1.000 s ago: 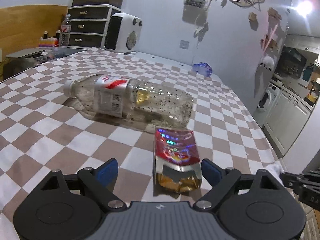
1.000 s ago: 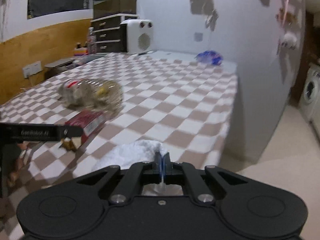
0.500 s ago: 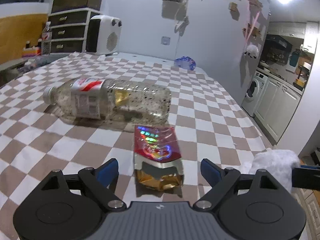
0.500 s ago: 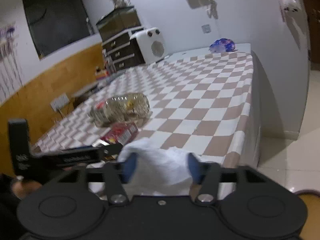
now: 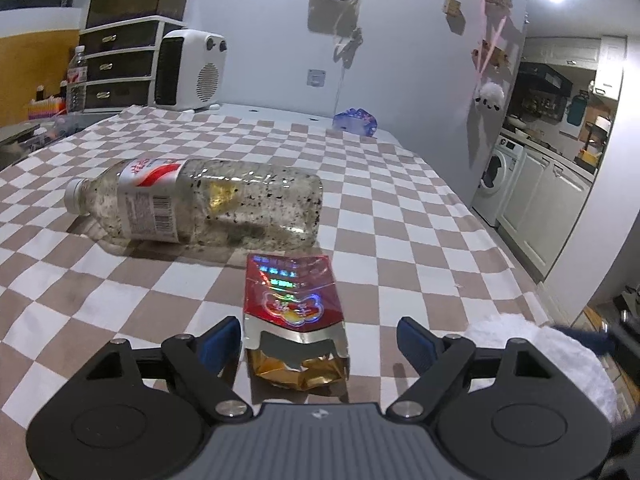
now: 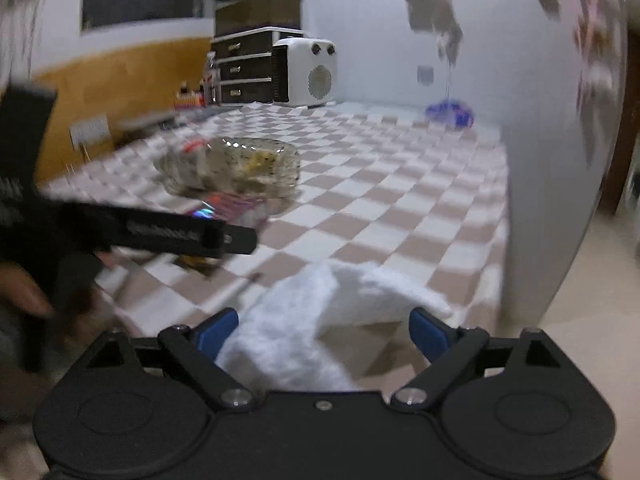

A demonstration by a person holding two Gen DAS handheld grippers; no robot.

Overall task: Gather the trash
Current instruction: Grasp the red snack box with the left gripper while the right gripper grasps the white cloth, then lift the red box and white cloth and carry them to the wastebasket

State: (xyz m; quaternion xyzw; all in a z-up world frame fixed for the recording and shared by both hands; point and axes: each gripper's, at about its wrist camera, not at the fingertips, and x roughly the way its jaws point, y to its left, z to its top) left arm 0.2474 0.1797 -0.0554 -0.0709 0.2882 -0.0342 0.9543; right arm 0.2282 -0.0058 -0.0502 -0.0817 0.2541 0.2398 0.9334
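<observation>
A red foil snack packet (image 5: pixel 292 304) with a torn gold end lies on the checked tablecloth (image 5: pixel 400 216), between the blue pads of my left gripper (image 5: pixel 320 336). Those jaws are closing a little, and neither pad presses on the packet. Behind it lies a clear plastic bottle (image 5: pixel 192 200) on its side, speckled inside, cap to the left. A crumpled white tissue (image 6: pixel 320 312) rests near the table's right edge between the pads of my right gripper (image 6: pixel 326 328). Those jaws are opening wide and do not squeeze it. The left wrist view catches the tissue (image 5: pixel 532 356) at lower right.
A blue wrapper (image 5: pixel 356 120) lies at the far end of the table. A white heater (image 5: pixel 190 70), dark drawers (image 5: pixel 120 64) and an upright water bottle (image 5: pixel 76 76) stand at the back left. The table's right edge (image 6: pixel 504 208) drops to the floor. A hand (image 6: pixel 24 292) shows at left.
My right gripper went from shut on the white tissue to wide open, and the tissue now lies loose between its pads. The left gripper stays over the red packet.
</observation>
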